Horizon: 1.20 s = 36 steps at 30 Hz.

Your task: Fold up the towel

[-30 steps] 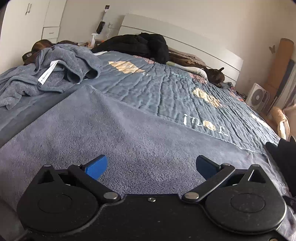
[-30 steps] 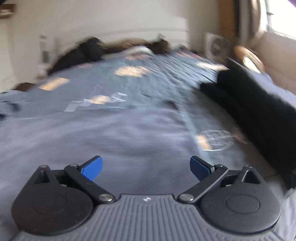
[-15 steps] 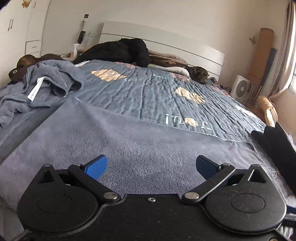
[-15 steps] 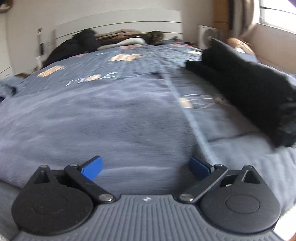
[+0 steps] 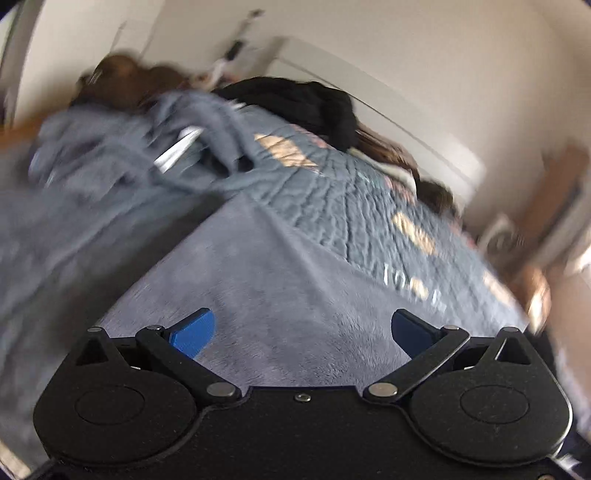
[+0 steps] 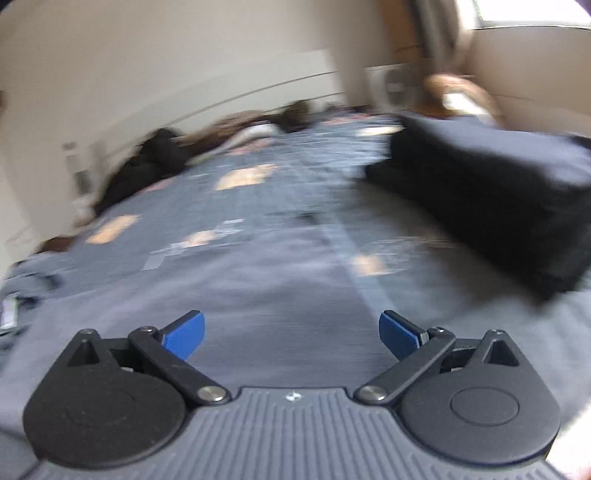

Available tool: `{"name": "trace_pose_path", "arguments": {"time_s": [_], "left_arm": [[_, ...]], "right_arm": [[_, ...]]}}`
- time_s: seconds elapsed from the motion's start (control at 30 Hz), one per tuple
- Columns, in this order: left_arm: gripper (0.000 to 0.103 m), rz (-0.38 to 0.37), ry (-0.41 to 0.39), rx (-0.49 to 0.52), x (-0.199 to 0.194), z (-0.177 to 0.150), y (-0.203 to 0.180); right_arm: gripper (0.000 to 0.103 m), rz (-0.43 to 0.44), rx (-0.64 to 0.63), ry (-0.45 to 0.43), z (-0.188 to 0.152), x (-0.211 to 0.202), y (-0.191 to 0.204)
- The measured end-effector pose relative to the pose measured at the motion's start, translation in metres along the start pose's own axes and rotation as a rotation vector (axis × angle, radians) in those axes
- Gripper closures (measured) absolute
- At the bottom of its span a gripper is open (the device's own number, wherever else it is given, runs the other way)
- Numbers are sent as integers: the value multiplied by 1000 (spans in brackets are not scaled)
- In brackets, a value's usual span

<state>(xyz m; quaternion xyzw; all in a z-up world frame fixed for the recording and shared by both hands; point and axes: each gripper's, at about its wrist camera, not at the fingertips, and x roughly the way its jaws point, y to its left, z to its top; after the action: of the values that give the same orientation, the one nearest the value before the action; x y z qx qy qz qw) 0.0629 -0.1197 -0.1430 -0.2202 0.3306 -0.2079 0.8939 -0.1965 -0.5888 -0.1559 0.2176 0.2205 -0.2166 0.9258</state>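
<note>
left claw (image 5: 303, 332) spread, empty | right claw (image 6: 291, 330) spread, empty | towel (image 5: 280, 295) flat on bed (image 6: 258, 192) so I can reach its edge

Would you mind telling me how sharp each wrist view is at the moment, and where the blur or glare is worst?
Left wrist view: the left gripper is crisp, the spread towel fairly sharp, but the crumpled towel pile and headboard wall are smeared by motion, with fisheye bending at the edges. Right wrist view: the right gripper is sharp, while the quilt and black folded stack are blurred; the window blows out.
</note>
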Motion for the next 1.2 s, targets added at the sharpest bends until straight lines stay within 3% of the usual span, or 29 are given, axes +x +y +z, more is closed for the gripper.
{"name": "trace_pose_path", "arguments": {"time_s": [0.17, 0.37, 0.57, 1.03, 1.13, 1.2], "left_arm": [[1, -19, -20, -216, -13, -2, 60], [1, -18, -3, -353, -22, -26, 101], [1, 18, 13, -371, -16, -42, 111], [3, 27, -38, -351, -17, -45, 110], [17, 7, -36, -366, -15, -46, 114], [39, -29, -17, -363, -10, -45, 116]], "right_arm": [[2, 145, -154, 34, 0, 24, 67], [2, 246, -169, 71, -16, 25, 91], [2, 288, -162, 156, -19, 31, 102], [2, 585, -230, 261, -19, 9, 174], [2, 626, -230, 276, -22, 7, 194], [2, 653, -215, 290, -24, 6, 204]]}}
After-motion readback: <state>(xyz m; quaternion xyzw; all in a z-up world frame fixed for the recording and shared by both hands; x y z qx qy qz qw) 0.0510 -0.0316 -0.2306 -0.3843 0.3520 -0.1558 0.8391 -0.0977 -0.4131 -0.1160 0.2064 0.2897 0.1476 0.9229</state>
